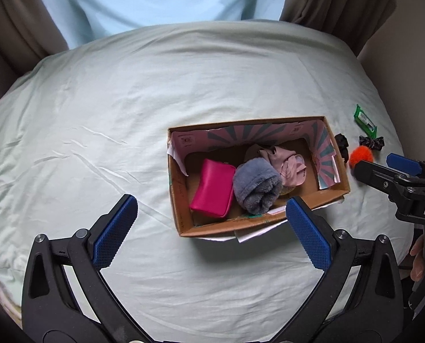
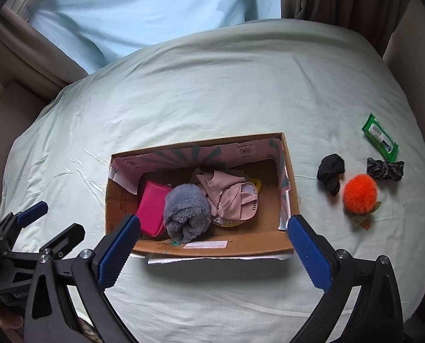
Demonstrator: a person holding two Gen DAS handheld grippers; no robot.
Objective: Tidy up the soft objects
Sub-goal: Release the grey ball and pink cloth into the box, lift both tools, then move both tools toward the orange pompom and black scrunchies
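A cardboard box [image 1: 342, 168] [image 2: 292, 188] sits on the pale green bed sheet. Inside lie a magenta pouch [image 1: 213, 187] [image 2: 152, 207], a rolled grey fleece [image 1: 255, 184] [image 2: 186, 211] and a crumpled pink cloth [image 1: 286, 163] [image 2: 229, 194]. Right of the box rest an orange pom-pom [image 2: 359, 191] [image 1: 361, 155], a black cloth ball [image 2: 331, 173] and a dark scrunchie [image 2: 385, 168]. My left gripper [image 1: 209, 230] hangs open above the box's near left side, empty. My right gripper [image 2: 212, 248] hovers open over the box's near wall, nothing between its fingers.
A green wipes packet [image 2: 379, 137] [image 1: 366, 120] lies at the bed's right edge. Light blue and brown curtains hang behind the bed. The right gripper shows at the right of the left wrist view; the left gripper shows at the lower left of the right wrist view.
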